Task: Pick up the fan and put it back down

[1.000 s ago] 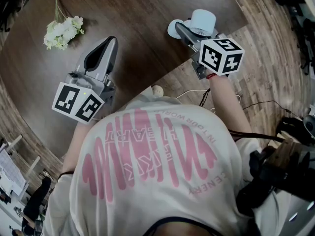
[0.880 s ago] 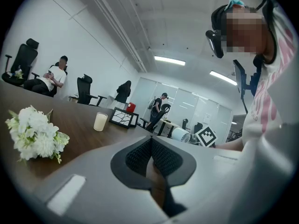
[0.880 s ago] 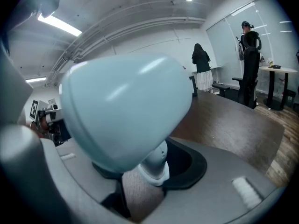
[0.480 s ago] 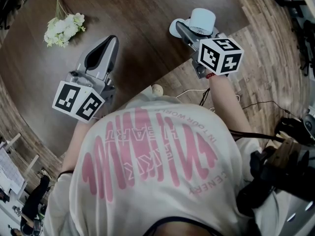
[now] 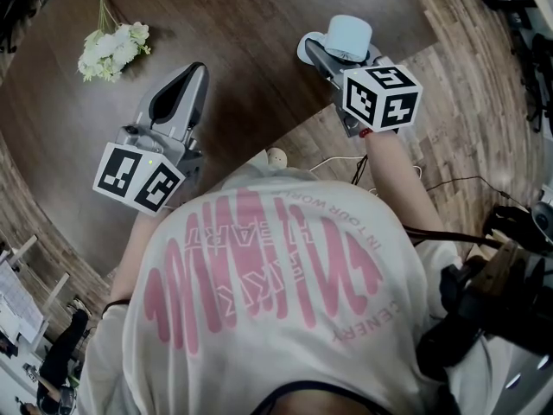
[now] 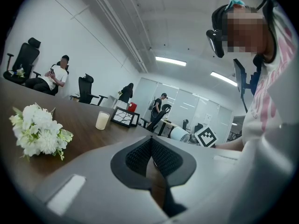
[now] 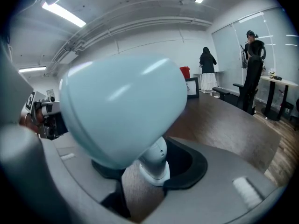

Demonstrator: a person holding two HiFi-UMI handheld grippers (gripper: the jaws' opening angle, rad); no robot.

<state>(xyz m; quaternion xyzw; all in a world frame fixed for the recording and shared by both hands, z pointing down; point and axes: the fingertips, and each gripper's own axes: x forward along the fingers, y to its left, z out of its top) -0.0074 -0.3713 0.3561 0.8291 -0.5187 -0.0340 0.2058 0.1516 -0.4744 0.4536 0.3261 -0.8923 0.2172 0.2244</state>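
- Two handheld grey two-jaw grippers over a dark brown wooden table (image 5: 251, 24), seen from the head view with the person's white shirt with pink print (image 5: 259, 275) at 6 o'clock.
- Pale blue small desk fan with a rounded head (image 5: 350, 35) is at 1 o'clock in the head view, near the table's edge, right in front of the right gripper (image 7: 152, 169).
- Fan's white round base (image 5: 307, 50) shows at 9 o'clock of the fan head, low by the tabletop; can't tell whether it rests fully on the wood.
- Right gripper view: jaws stand apart around the fan's white neck (image 7: 154, 160). The neck lies against the black pad at 3 o'clock, and bare table wood shows between the neck and the pad at 9 o'clock. Not clamped.
- Fan head fills the middle of that view, above the jaws.
- Left gripper (image 6: 150, 141) is at 9 o'clock in the head view, well apart from the fan. Its ribbed black pads meet at the tips, jaws together, nothing between them.
- White artificial flower bunch with green leaves (image 5: 111, 50) lies on the table at 10 o'clock, beyond the left gripper and apart from it.
- Left gripper view: white candle (image 6: 102, 120) and black-framed picture (image 6: 125, 117) stand further down the table at 11 o'clock of the jaws.
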